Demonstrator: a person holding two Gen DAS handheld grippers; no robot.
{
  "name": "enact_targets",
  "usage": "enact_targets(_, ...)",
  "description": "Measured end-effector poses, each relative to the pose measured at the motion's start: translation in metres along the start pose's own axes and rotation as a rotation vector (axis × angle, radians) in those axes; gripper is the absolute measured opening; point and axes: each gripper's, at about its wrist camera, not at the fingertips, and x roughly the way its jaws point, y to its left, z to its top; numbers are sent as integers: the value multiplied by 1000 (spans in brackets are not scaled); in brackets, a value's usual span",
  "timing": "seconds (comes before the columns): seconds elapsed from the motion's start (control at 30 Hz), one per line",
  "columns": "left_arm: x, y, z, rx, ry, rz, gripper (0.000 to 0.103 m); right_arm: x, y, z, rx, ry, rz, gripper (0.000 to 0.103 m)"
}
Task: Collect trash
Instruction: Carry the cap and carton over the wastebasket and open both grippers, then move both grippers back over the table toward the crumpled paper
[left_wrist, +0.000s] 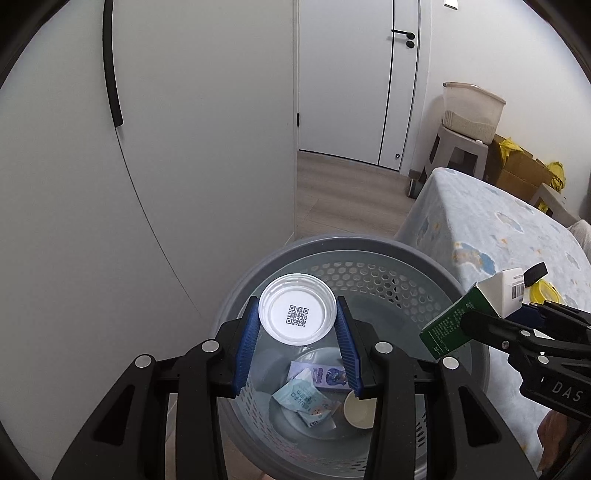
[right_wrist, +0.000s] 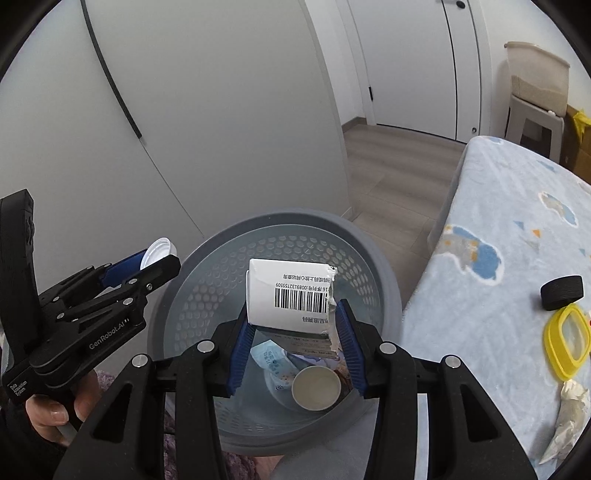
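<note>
The bin (left_wrist: 369, 254) is smooth grey plastic with a perforated wall; at its bottom lie a paper cup (left_wrist: 359, 409) and a glossy wrapper (left_wrist: 301, 397). The lid (left_wrist: 297, 314) looks like shiny white plastic, the carton (right_wrist: 291, 302) matt torn cardboard. Both grippers are matt black plastic with ribbed blue pads (left_wrist: 246, 343) and bright metal rivets. At three o'clock the fleecy cloth (right_wrist: 517, 236) looks soft; the floor (left_wrist: 343, 192) is pale wood-grain

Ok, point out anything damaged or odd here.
The carton held by the right gripper over the bin has a ragged, torn edge on its right side. The left gripper holds an intact plastic lid. Nothing looks spilled.
</note>
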Motion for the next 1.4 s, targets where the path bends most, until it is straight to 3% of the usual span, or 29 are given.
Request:
enact_targets(0.13, -1, 4, -1, -14, -7, 18, 67, -2, 2, 0, 3, -13, -3, 61)
enact_targets(0.2, -1, 6, 0, -20, -11, 24, 68, -3, 2, 0, 7, -22, -4, 65)
enact_targets(1.4, -4, -4, -1, -1, -27, 49, 77, -21, -9, -11, 26, -42, -57, 71)
